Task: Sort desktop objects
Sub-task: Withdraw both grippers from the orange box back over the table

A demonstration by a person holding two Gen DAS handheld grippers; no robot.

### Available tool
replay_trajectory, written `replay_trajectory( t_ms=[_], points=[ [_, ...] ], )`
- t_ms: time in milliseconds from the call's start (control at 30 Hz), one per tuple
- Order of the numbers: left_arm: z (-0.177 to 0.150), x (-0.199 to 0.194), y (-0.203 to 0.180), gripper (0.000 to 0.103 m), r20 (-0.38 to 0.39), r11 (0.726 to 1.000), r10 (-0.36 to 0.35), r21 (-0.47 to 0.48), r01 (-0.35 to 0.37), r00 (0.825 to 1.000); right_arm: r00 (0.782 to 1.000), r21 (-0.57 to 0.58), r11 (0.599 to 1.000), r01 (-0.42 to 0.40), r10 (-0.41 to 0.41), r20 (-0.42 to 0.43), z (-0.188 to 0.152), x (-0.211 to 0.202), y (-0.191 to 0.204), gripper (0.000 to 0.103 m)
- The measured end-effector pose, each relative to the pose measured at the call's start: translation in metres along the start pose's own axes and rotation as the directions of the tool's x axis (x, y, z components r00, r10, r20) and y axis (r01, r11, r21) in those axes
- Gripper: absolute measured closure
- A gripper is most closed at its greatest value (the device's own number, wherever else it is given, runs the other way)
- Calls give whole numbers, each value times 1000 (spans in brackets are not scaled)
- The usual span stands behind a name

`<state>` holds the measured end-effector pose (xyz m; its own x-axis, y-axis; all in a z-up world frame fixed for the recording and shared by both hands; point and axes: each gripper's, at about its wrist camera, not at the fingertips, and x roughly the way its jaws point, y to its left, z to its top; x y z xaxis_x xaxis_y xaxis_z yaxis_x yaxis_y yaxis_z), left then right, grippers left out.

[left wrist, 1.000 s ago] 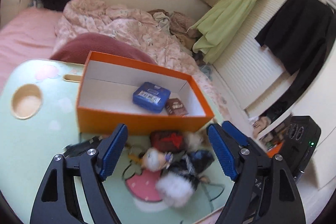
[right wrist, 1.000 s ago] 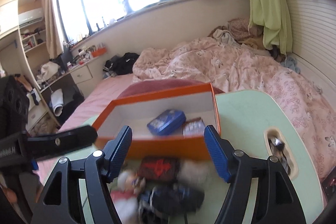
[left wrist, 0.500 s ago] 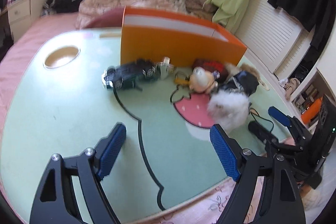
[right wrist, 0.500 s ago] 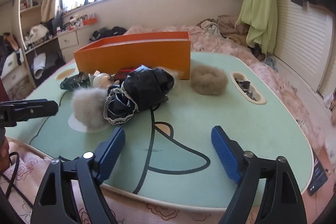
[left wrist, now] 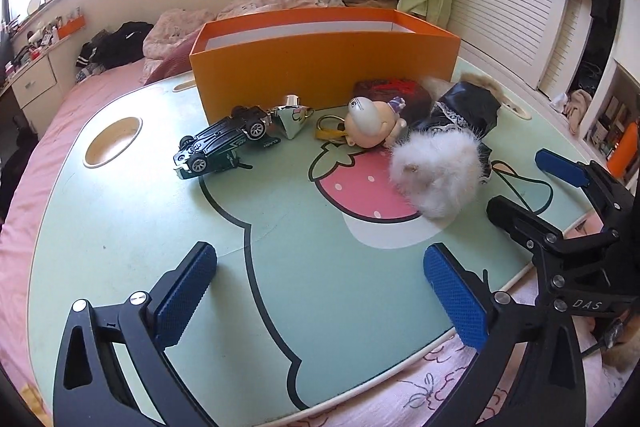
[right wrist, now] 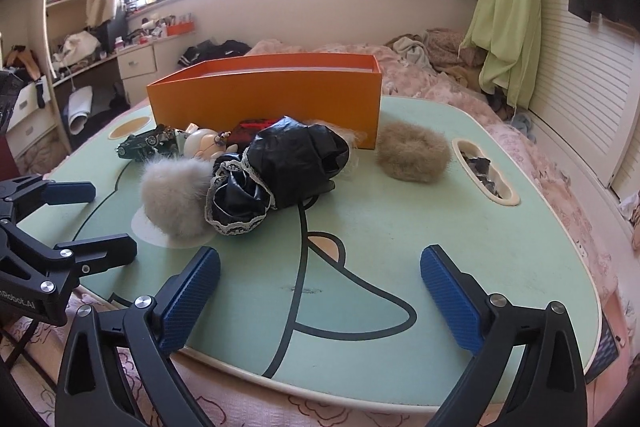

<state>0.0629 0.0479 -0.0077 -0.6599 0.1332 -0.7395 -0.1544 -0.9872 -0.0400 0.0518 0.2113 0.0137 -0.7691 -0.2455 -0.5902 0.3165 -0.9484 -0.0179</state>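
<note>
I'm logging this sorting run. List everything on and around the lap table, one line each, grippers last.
lap table: one, mint green with a strawberry print, resting on the pink bed.
box: one, orange, open top, at the table's far side.
toy car: one, dark green, upside down in front of the box.
figurine: one, cream, lying beside the car.
red pouch: one, against the box wall.
black frilled scrunchies: a heap, count unclear, mid-table.
white pompom: one, touching the black heap.
tan fur scrunchie: one, apart, near the box corner.
left gripper: jaws opening, nothing between them.
right gripper: jaws opening, nothing between them.
</note>
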Motion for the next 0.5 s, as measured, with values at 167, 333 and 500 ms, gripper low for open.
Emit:
replay_trajectory(
  t_ms=[167, 333, 500],
  points=[
    [0, 0, 0, 0, 0, 1000, 0, 0, 0, 1000, 1000, 0, 1000, 0, 0, 1, 0, 0, 0, 2],
    [1, 0, 0, 0, 0, 1000, 0, -1, 0, 1000, 1000, 0, 1000, 0, 0, 1, -1, 0, 1, 2],
    [1, -1, 0, 0, 1, 1000, 1, -1, -1, 1000, 1000, 0, 1000, 0, 0, 1, -1, 0, 1, 2]
  ],
)
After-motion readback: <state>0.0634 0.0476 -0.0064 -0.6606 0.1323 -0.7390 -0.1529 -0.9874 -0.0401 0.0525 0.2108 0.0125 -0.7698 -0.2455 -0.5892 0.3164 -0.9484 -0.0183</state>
